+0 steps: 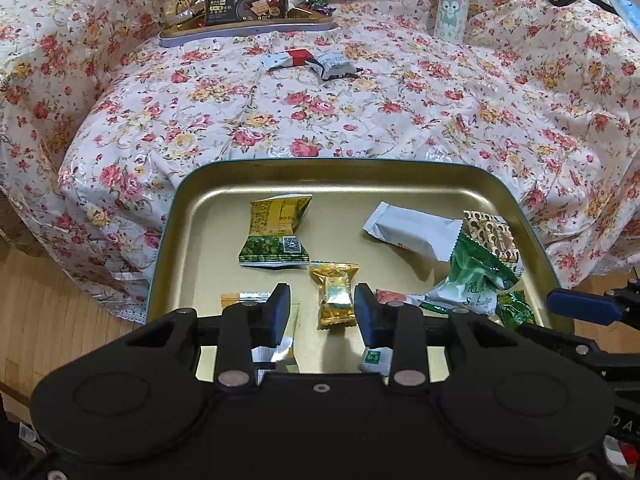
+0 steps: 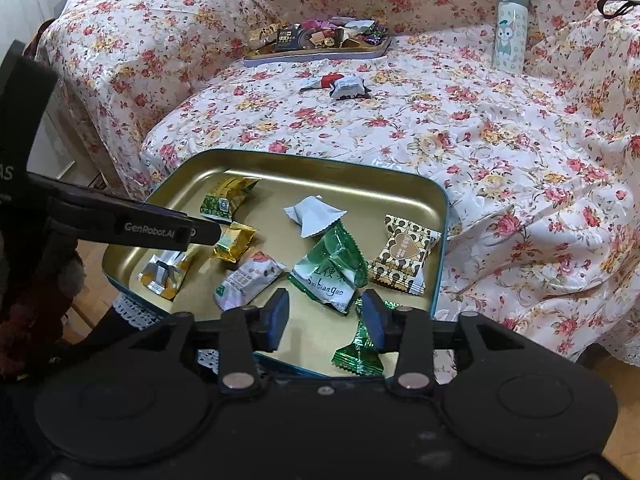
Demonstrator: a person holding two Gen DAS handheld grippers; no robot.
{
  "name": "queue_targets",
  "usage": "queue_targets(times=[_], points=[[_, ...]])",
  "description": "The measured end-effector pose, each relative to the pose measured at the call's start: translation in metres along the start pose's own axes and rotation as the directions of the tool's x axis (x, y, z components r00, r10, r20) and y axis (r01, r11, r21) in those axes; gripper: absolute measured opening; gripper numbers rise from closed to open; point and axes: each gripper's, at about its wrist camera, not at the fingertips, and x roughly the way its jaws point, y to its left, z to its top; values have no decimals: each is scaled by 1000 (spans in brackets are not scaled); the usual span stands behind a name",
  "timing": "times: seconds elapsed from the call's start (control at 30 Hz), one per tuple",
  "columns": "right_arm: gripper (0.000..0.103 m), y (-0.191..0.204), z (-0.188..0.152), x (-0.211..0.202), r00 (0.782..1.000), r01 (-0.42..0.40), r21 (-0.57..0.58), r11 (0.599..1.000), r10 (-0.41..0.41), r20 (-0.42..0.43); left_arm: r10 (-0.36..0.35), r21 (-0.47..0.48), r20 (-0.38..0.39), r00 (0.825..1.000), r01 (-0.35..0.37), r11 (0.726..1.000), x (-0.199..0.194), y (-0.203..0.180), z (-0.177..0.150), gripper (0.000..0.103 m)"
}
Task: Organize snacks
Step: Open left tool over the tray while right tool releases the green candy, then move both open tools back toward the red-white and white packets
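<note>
Left-wrist view: a gold tin tray (image 1: pixel 192 200) is seen at the near edge of a sofa draped in a flowered cloth (image 1: pixel 360 120), with most of the snacks already gathered in it. Read from left to right, a yellow-and-green packet (image 1: pixel 278 232), a gold-wrapped sweet (image 1: pixel 335 294), a white packet (image 1: pixel 412 234), a green-and-white packet (image 1: pixel 474 276) and a brown patterned packet (image 1: pixel 494 236) are shown lying on the tray floor. The left gripper (image 1: pixel 322 312) is held low over the gold sweet with its jaws partly spread; whether the pads press the wrapper cannot be told.

In the right-wrist view, the right gripper (image 2: pixel 326 318) is seen at the tray's near right corner with its jaws parted, a small green sweet (image 2: pixel 358 354) lying free beneath them, seemingly dropped off.

Two wrapped sweets, one red and white (image 1: pixel 286 58) and one dark and white (image 1: pixel 332 66), are left loose on the cloth at the middle far side. A second tray (image 1: pixel 248 30), heaped with assorted snacks, is seen beyond them at far left, a lidded bottle (image 1: pixel 450 4) at far right. The job is judged largely done, the two loose sweets outstanding.
</note>
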Motion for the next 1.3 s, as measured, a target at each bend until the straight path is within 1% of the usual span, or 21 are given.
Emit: queue_targets(times=[0.1, 0.17, 0.2, 0.37, 0.4, 0.5, 0.57, 0.67, 0.7, 0.73, 0.77, 0.83, 0.9, 0.97, 1.07, 1.13, 1.2, 1.27, 1.3], points=[[46, 0, 1, -2, 1000, -8, -2, 1000, 8, -6, -4, -4, 8, 1000, 4, 1000, -3, 2, -1, 48], [49, 1, 1, -2, 1000, -12, -4, 1000, 12, -9, -8, -15, 25, 1000, 9, 1000, -7, 5, -1, 54], [50, 2, 1, -3, 1000, -15, -5, 1000, 15, -11, -12, -23, 41, 999, 13, 1000, -10, 7, -2, 57], [54, 3, 2, -4, 1000, -18, -20, 1000, 18, -17, -8, -34, 115, 993, 12, 999, -25, 13, 0, 60], [54, 4, 3, -4, 1000, -16, -24, 1000, 15, -16, -6, -37, 134, 991, 11, 999, -29, 14, 0, 62], [55, 4, 5, -5, 1000, -16, -35, 999, 15, -9, 8, -48, 195, 981, 1, 999, -39, 18, 2, 64], [58, 5, 8, -8, 1000, -18, -44, 999, 18, 9, 27, -61, 249, 968, -12, 998, -47, 20, 4, 69], [63, 5, 16, -15, 998, -21, -59, 998, 24, 60, 61, -83, 338, 939, -34, 996, -60, 23, 8, 75], [64, 5, 20, -17, 996, -20, -65, 998, 25, 80, 74, -88, 370, 926, -45, 995, -64, 23, 10, 78], [68, 5, 24, -20, 994, -18, -71, 997, 26, 103, 86, -91, 397, 914, -54, 994, -68, 24, 12, 81], [74, 6, 29, -23, 991, -16, -77, 997, 26, 129, 97, -89, 427, 899, -65, 994, -72, 24, 15, 82], [82, 8, 38, -27, 984, -10, -98, 995, 27, 176, 110, -79, 472, 875, -83, 993, -77, 24, 21, 90], [84, 10, 48, -29, 974, 11, -125, 992, 18, 226, 119, -65, 514, 850, -100, 993, -80, 24, 29, 94], [91, 12, 60, -29, 963, 32, -136, 990, 6, 268, 127, -52, 539, 833, -117, 992, -79, 24, 36, 96], [94, 10, 80, -24, 944, 42, -127, 991, 3, 330, 153, -28, 567, 809, -167, 986, -73, 22, 49, 96], [96, 9, 90, -19, 928, 63, -122, 990, -13, 373, 179, -24, 576, 798, -202, 979, -67, 22, 54, 96], [96, 9, 100, -12, 911, 102, -136, 985, -38, 411, 188, -20, 576, 795, -216, 976, -59, 24, 60, 96], [96, 9, 109, -2, 901, 142, -158, 977, -61, 430, 183, -16, 563, 806, -211, 977, -53, 26, 63, 96], [96, 8, 113, 4, 897, 154, -166, 974, -67, 438, 171, -7, 555, 814, -201, 980, -47, 28, 67, 96]])
